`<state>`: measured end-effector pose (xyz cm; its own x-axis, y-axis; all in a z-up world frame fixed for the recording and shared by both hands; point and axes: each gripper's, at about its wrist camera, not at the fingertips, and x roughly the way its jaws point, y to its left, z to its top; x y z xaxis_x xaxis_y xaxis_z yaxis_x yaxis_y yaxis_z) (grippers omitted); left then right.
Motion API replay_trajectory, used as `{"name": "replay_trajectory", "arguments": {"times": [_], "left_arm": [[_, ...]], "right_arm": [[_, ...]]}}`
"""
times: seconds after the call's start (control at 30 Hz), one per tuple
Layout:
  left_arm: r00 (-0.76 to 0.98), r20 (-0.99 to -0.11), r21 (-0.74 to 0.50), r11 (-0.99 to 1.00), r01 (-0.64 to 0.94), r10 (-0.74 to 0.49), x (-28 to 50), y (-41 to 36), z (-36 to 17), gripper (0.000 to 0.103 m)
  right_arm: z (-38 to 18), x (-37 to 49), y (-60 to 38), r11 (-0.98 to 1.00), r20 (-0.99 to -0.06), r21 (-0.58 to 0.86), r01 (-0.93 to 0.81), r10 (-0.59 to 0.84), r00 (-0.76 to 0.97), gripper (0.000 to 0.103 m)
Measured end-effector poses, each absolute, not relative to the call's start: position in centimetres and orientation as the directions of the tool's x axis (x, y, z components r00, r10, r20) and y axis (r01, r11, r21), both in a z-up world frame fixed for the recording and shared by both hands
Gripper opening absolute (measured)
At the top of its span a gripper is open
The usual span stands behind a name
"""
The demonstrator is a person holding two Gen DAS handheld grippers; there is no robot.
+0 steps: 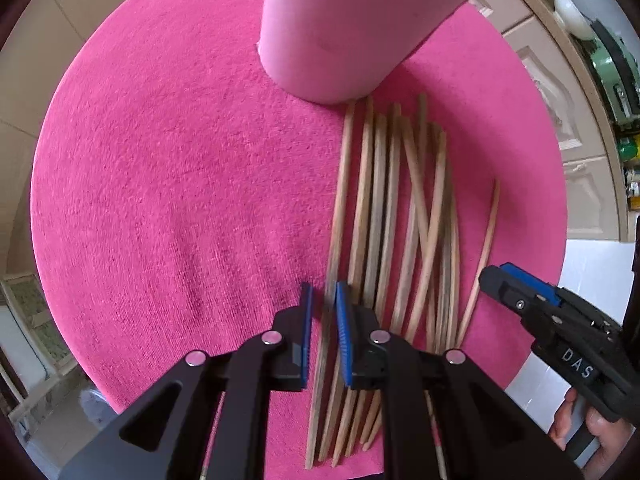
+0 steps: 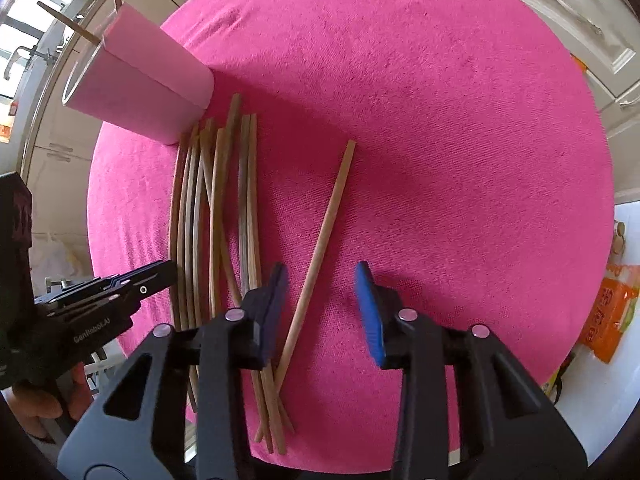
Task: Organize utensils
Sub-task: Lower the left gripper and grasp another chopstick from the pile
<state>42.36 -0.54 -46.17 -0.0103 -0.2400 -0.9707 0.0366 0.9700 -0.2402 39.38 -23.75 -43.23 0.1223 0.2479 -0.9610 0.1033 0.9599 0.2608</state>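
Observation:
Several wooden chopsticks (image 1: 400,200) lie in a loose bundle on a pink towel (image 1: 180,160), their far ends near a tall pink cup (image 1: 340,32). My left gripper (image 1: 324,300) points down and is shut on the leftmost chopstick (image 1: 340,200) of the bundle. The right wrist view shows the same bundle (image 2: 216,200), the cup (image 2: 148,88) holding two sticks, and the left gripper (image 2: 166,272) at the bundle's left edge. A single chopstick (image 2: 332,208) lies apart on the towel (image 2: 440,120). My right gripper (image 2: 322,268) straddles it, open, with gaps on both sides.
The towel covers a round top whose edge curves close on all sides. An orange packet (image 2: 608,312) lies on a white counter at the right. Cream cabinet doors (image 1: 560,100) stand behind. A hand (image 1: 576,428) holds the right gripper (image 1: 496,276).

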Motion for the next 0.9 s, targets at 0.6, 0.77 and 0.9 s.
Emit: {"name": "replay_trajectory", "arguments": {"times": [0.6, 0.77, 0.9], "left_arm": [[0.024, -0.967, -0.254, 0.966, 0.043, -0.255, 42.5, -2.1, -45.9, 0.005], [0.108, -0.957, -0.265, 0.963, 0.055, -0.269, 41.8, -2.0, -44.2, 0.005], [0.155, -0.942, -0.286, 0.954, 0.088, -0.296, 41.2, -2.2, -43.0, 0.005]], "right_arm": [[-43.3, 39.0, -24.6, 0.955, -0.956, 0.270, 0.123, 0.251, 0.150, 0.007], [-42.1, 38.8, -26.4, 0.948, -0.945, 0.289, 0.136, 0.260, 0.197, 0.007], [-40.6, 38.9, -27.4, 0.948, -0.936, 0.295, 0.120, 0.261, 0.237, 0.006]]}}
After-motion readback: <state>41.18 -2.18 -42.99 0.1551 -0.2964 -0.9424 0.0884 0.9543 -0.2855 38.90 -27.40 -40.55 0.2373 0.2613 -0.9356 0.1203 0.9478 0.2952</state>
